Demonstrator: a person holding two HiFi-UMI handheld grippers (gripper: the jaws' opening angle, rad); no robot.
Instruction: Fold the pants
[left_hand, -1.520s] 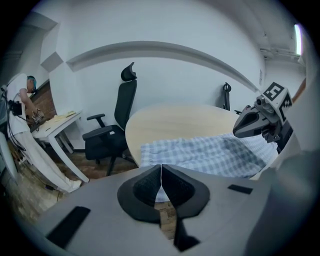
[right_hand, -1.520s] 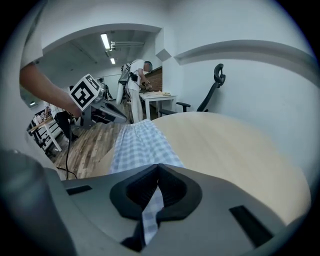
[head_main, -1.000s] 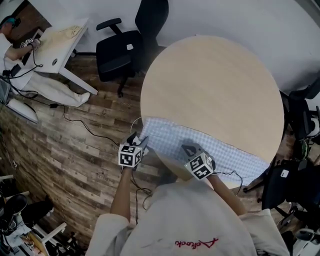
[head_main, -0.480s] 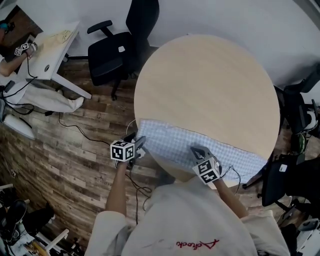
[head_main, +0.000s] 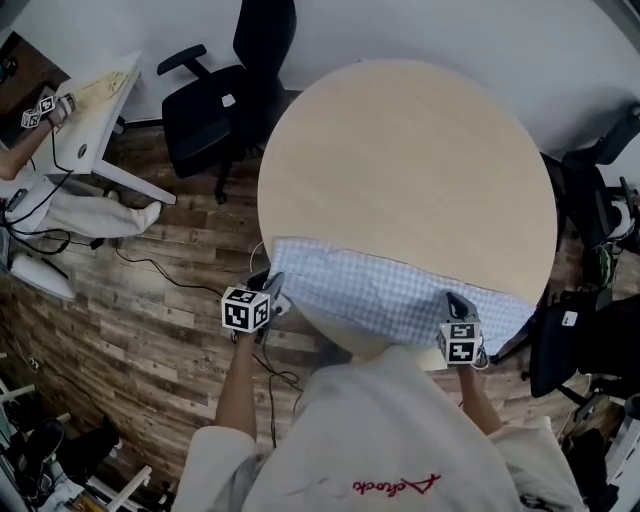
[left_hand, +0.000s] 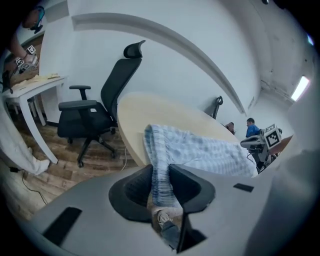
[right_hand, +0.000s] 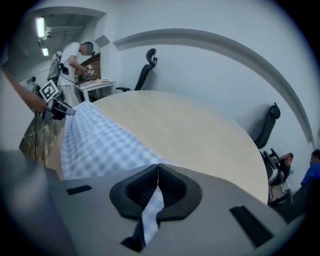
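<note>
**Pants spread along the near table edge, gripped at 2 points.**

Head view: the checked pants (head_main: 390, 290) were laid across the near edge of the round table (head_main: 410, 150), with the left gripper (head_main: 273, 288) at 1 end and the right gripper (head_main: 455, 302) toward the other. Left gripper view: the jaws had just been closing, and a bunched edge was pinched between them. Right gripper view: the jaws were pressed together on a thin fold. For a clean fold, even tension should be kept. An office chair (left_hand: 95, 107) and wood floor (head_main: 120, 330) were seen nearby.

pants (head_main: 390, 290) on near edge of table (head_main: 410, 150), chair (head_main: 205, 115) beyond at left
</note>
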